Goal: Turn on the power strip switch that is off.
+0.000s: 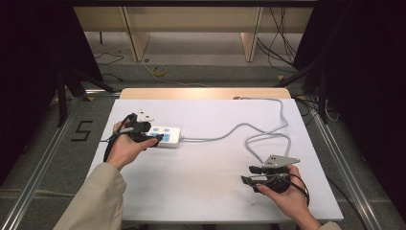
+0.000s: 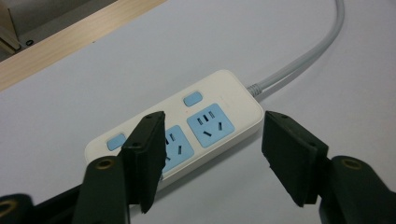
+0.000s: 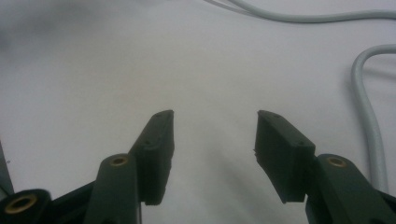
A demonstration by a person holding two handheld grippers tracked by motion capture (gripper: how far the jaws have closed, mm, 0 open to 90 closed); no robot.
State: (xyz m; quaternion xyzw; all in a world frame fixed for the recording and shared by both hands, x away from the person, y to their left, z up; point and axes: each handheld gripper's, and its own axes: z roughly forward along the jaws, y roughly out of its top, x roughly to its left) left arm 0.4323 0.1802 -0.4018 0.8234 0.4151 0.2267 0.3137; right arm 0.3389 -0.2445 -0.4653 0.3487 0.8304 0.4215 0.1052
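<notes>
High view: shows a white power strip (image 1: 165, 135) lying flat on the white table (image 1: 201, 167), towards its left side, with the grey cable (image 1: 230, 129) snaking away to the right and looping back near the far right edge. Puts the left gripper (image 1: 151, 133) right at the strip's near-left end, in the left hand (image 1: 125, 146), and the right gripper (image 1: 247, 174) well apart at the near right, in the right hand (image 1: 282, 191).

Left gripper view: looks down on the power strip (image 2: 187, 130) past the left gripper (image 2: 215, 116). Jaws spread wide, one in front of the strip's top face, the other off to the side nearest the cable (image 2: 303, 56); pads pressing on nothing, so nothing held. Probably lined up this way to close across the strip's width or reach a rocker switch (image 2: 192, 99) (a judgement, not a certainty).

Sockets, the nearest thing to containers: two blue faces (image 2: 210, 123) (image 2: 175, 144), both empty, no plug in either. Second blue switch (image 2: 116, 141) beside the nearer one.

Right gripper view: right gripper (image 3: 215, 114) likewise wide open and empty above bare table, a bend of the cable (image 3: 369, 121) to one side; seemingly parked clear, leaving the strip to the other hand.
</notes>
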